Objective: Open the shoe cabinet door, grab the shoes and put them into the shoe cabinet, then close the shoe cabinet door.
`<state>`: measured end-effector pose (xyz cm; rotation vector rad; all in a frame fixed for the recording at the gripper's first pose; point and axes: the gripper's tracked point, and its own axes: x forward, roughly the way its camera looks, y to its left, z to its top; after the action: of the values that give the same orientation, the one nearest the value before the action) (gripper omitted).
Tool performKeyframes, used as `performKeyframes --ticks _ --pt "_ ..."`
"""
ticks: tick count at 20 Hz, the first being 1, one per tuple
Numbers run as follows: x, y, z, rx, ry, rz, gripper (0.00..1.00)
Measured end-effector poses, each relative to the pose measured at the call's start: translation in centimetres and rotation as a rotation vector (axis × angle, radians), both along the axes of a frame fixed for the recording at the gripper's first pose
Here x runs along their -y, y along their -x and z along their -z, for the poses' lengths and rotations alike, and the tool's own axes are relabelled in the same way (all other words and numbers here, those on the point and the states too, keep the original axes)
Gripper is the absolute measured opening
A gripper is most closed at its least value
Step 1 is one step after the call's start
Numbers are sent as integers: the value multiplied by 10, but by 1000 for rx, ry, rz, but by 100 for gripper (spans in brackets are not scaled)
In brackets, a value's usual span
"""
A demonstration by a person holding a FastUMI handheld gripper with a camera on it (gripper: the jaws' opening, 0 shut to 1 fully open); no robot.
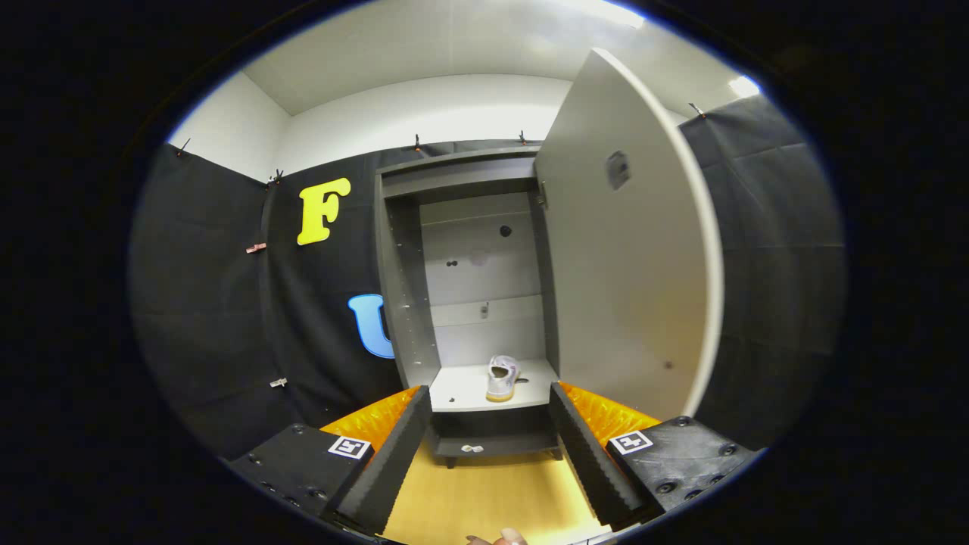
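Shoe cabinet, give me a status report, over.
Gripper open, holding nothing, back from the cabinet. Door swung open; shoe on the shelf inside. Nothing between fingers and door.

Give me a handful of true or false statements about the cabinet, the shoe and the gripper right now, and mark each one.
1. The cabinet door is shut. False: it stands swung open, to the right of the opening.
2. A shoe sits on a shelf inside the cabinet. True.
3. The gripper is shut on the shoe. False: its fingers are spread apart with nothing between them, and the shoe lies beyond them.
4. The floor below the fingers is wood-coloured. True.
5. The shoe lies on the floor outside the cabinet. False: it rests on the shelf.
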<state>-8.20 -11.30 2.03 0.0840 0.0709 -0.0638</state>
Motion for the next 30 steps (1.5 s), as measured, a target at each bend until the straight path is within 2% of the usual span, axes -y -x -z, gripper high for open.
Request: performKeyframes --ticks 5,8,14,21,25,30 --pt "82 52 -14 40 13 39 98" --pt "117 48 -8 25 21 51 98" --pt "176 35 3 21 10 6 98" --pt "190 -10 34 -41 -51 -96 98" --pt "185 -19 40 -55 -51 -142 98" --pt "173 -23 38 -46 -46 -159 98"
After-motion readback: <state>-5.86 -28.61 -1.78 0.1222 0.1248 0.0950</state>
